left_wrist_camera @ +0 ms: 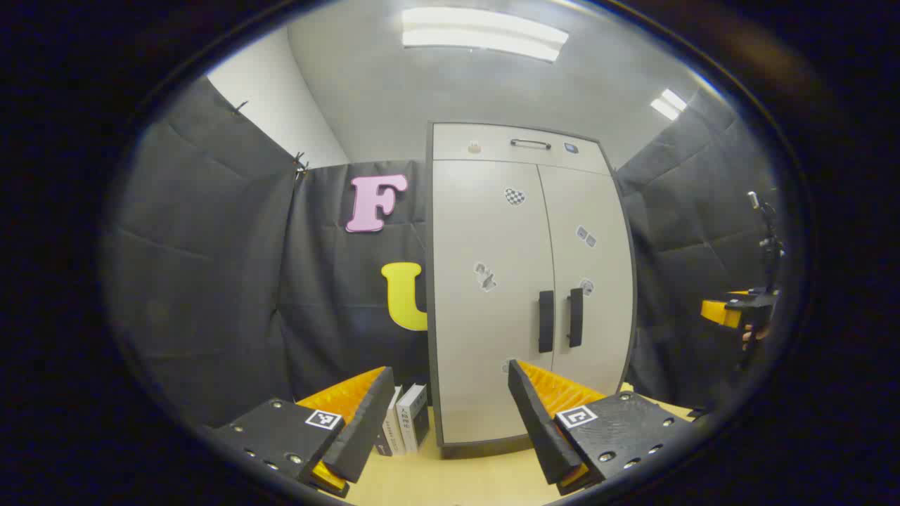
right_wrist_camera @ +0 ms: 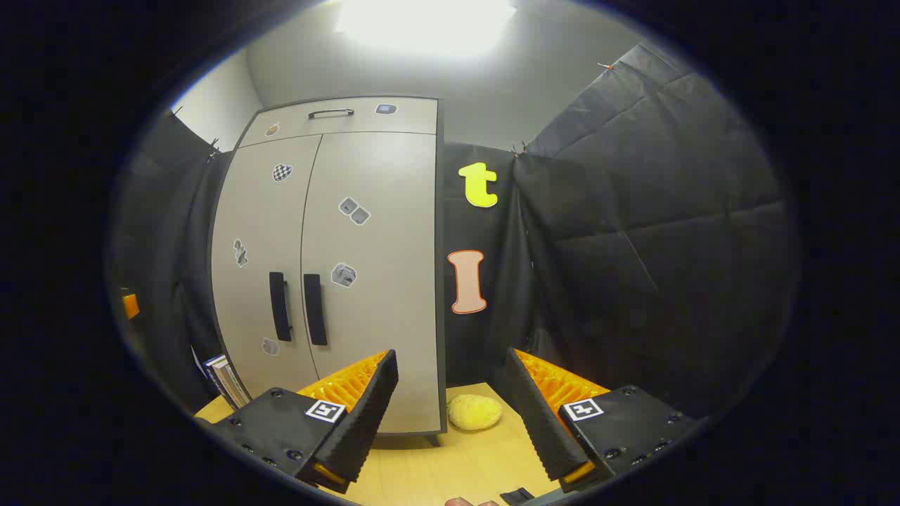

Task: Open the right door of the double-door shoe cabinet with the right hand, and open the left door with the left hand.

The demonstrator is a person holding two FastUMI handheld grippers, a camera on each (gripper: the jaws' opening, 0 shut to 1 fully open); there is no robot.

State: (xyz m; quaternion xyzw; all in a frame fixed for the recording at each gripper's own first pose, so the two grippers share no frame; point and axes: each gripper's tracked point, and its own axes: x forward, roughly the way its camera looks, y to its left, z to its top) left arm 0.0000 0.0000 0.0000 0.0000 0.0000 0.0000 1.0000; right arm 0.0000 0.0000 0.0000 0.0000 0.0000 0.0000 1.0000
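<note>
The shoe cabinet [left_wrist_camera: 524, 281] stands centre-frame on the table [left_wrist_camera: 450, 478], both doors closed (black handles [left_wrist_camera: 546, 321] side by side). Left claw [left_wrist_camera: 450, 414] and right claw [right_wrist_camera: 450, 414] gape apart, empty, low in frame.

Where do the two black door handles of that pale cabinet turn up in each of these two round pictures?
Left gripper view: the door handles stand right of centre, low on the closed doors, above the left gripper.
Right gripper view: the door handles stand left of centre, beyond the right gripper.
Shared landmark: the checkered sticker high on the left door.
</note>
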